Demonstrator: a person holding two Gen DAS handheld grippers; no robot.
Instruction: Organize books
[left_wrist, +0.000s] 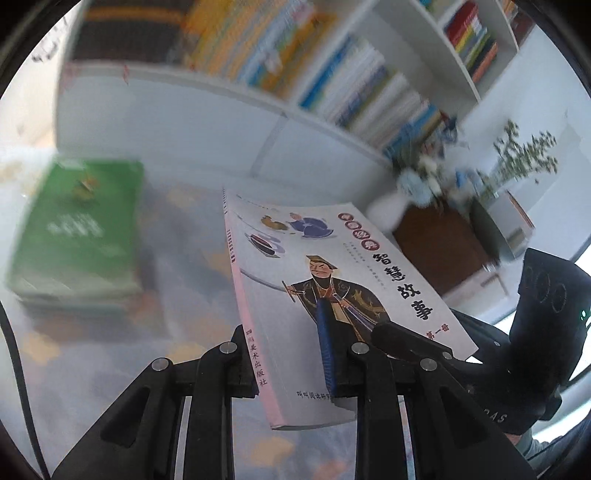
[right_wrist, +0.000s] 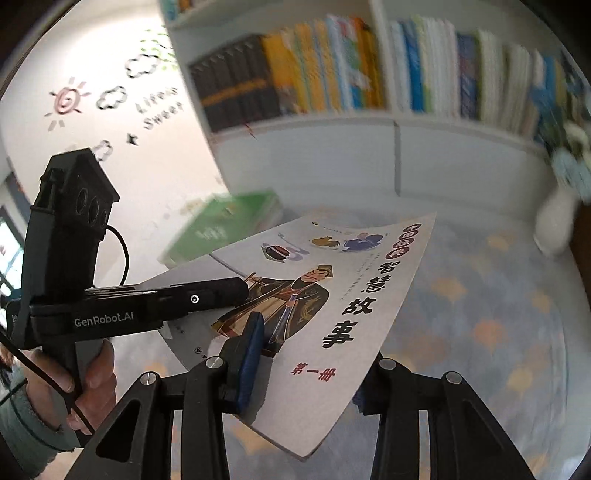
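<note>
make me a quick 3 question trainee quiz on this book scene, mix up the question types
1. True or false: both tongs, left tongs and right tongs, grip the white illustrated book.
2. Where is the green book? A) standing in the bookshelf B) lying flat on the patterned floor C) held in the tongs
3. Fill in: the colour of the pad on the tongs finger pressing the book cover is ____.

Key: 1 true; 2 B; 3 blue
</note>
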